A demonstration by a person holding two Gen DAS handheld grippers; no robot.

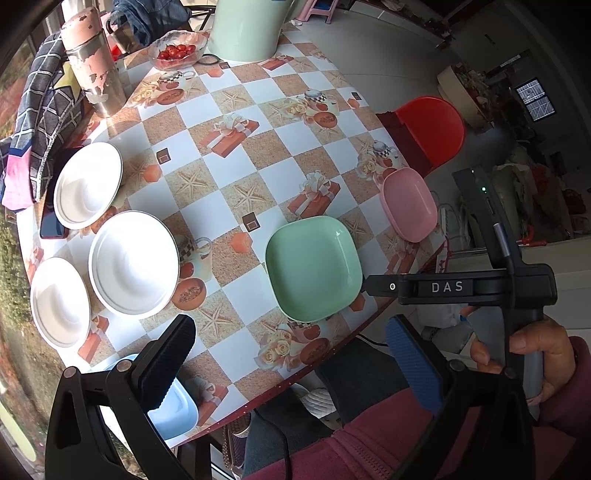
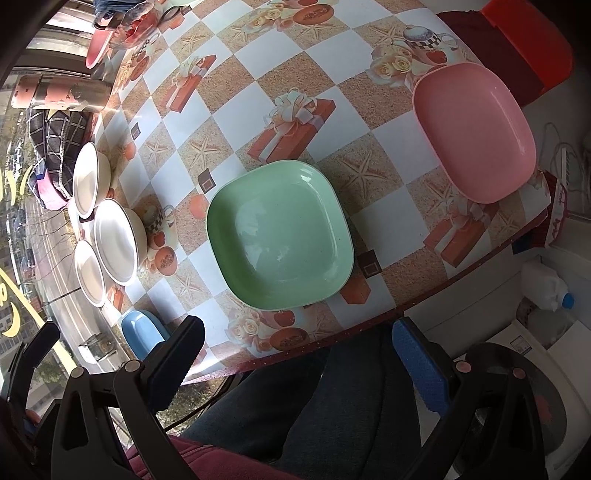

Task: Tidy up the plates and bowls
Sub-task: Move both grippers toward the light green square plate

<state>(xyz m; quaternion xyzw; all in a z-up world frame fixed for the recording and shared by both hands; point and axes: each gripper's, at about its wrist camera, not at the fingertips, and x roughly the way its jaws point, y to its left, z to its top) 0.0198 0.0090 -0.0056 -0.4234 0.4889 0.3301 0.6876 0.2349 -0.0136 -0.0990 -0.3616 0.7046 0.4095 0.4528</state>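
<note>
A green square plate lies near the table's front edge. A pink square plate lies to its right at the table's edge. Three white bowls stand grouped at the left. A blue plate sits at the front left corner, partly behind my left finger. My left gripper is open and empty above the front edge. My right gripper is open and empty, just off the table edge in front of the green plate; its body shows in the left wrist view.
A checkered oilcloth covers the table. At the back stand a peeling pink flask, a glass bowl of tomatoes and a pale green container. A folded cloth lies at the left. A red chair stands at the right.
</note>
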